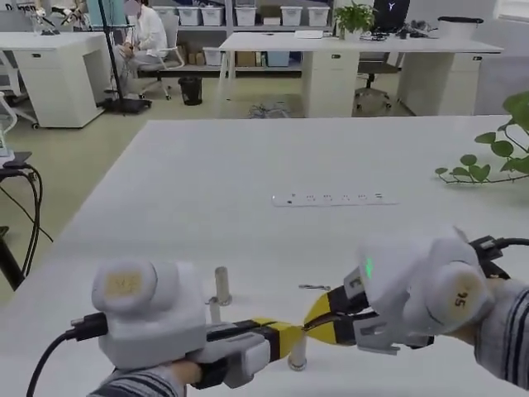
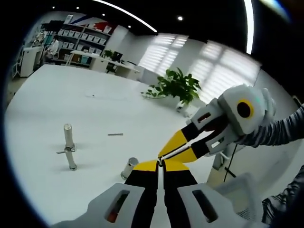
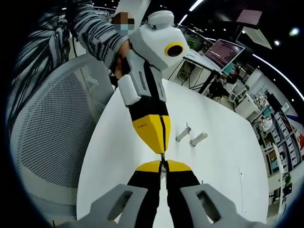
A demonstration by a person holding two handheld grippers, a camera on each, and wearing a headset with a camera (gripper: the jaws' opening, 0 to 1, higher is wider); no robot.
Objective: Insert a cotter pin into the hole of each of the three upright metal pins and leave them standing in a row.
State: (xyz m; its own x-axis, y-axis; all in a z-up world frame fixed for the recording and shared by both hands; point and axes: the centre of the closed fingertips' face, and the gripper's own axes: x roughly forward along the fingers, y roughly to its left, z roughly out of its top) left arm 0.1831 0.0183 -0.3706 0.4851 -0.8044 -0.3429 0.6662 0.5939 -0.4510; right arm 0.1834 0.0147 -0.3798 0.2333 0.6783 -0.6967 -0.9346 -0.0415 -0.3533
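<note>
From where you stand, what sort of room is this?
Probably an open-plan office or lab workspace: long white desks, shelves of storage bins along the back wall, and an office chair beside a potted plant.

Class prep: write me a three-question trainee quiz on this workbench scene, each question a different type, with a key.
1. True or false: the left claw and right claw meet tip to tip.
2. How many upright metal pins stand on the table? A one, B three, C five.
3. Where does the loose cotter pin lie relative to the claw tips?
Key: 1 true; 2 B; 3 on the table, beyond them.
</note>
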